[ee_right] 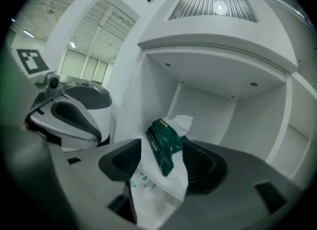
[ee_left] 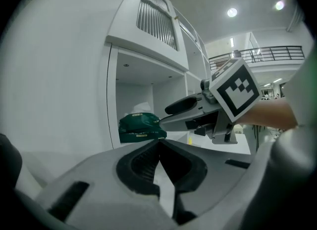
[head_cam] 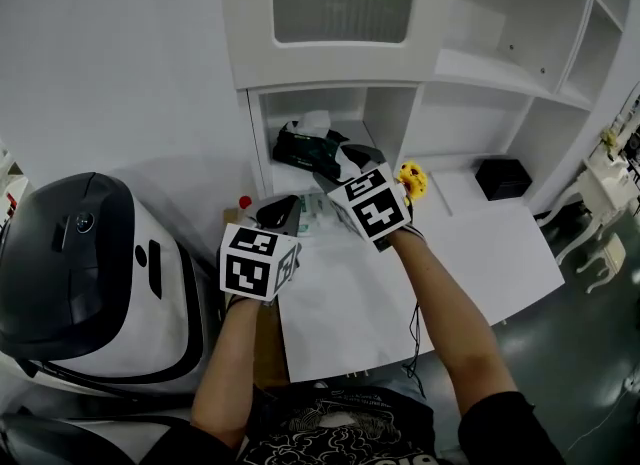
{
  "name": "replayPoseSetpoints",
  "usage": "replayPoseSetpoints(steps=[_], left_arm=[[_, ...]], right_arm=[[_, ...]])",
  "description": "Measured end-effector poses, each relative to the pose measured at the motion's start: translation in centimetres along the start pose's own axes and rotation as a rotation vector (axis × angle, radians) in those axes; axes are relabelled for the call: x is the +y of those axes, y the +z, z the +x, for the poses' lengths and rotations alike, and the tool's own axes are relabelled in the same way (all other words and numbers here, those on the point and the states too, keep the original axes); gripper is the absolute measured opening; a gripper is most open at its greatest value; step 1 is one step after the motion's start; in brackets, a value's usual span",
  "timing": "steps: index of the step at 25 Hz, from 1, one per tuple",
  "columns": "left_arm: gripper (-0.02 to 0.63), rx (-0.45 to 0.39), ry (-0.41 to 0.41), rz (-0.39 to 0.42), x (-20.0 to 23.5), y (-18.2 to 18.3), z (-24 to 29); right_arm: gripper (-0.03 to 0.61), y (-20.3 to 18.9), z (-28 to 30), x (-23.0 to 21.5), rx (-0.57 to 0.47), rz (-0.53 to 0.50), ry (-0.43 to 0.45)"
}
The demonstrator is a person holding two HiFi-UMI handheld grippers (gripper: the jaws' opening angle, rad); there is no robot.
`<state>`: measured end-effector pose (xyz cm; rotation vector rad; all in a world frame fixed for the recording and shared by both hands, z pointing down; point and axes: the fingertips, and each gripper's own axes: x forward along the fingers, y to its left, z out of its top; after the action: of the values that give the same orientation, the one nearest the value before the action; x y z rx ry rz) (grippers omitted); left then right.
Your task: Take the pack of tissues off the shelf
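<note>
Shelf (head_cam: 392, 118): hand-held gripper (ee_right: 162, 151) closing round tissues (ee_right: 163, 140)

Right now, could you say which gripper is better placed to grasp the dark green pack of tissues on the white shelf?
Right. The right gripper has its closing jaws around the dark green pack of tissues in the white shelf; the left gripper sits farther back, shut and empty.

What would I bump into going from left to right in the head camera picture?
Big black-and-white machine → left gripper → right gripper (jaws closing, a white pack between them) → yellow thing → black box.
</note>
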<state>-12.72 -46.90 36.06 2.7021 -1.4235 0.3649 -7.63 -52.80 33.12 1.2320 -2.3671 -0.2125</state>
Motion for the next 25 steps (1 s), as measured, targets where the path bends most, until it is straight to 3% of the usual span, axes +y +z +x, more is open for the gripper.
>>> replayPoseSetpoints(steps=[13, 18, 25], left_arm=[[0.005, -0.012, -0.011, 0.022, 1.6, 0.7, 1.0], [0.005, -0.006, -0.008, 0.026, 2.2, 0.5, 1.4], [0.005, 0.009, 0.004, 0.025, 2.9, -0.2, 1.8]], right_arm=[[0.255, -1.5, 4.4, -1.7, 0.049, -0.023, 0.0], [0.253, -2.3, 5.2, -1.5, 0.079, -0.01, 0.042], [0.174, -3.4, 6.2, -1.2, 0.093, -0.011, 0.05]])
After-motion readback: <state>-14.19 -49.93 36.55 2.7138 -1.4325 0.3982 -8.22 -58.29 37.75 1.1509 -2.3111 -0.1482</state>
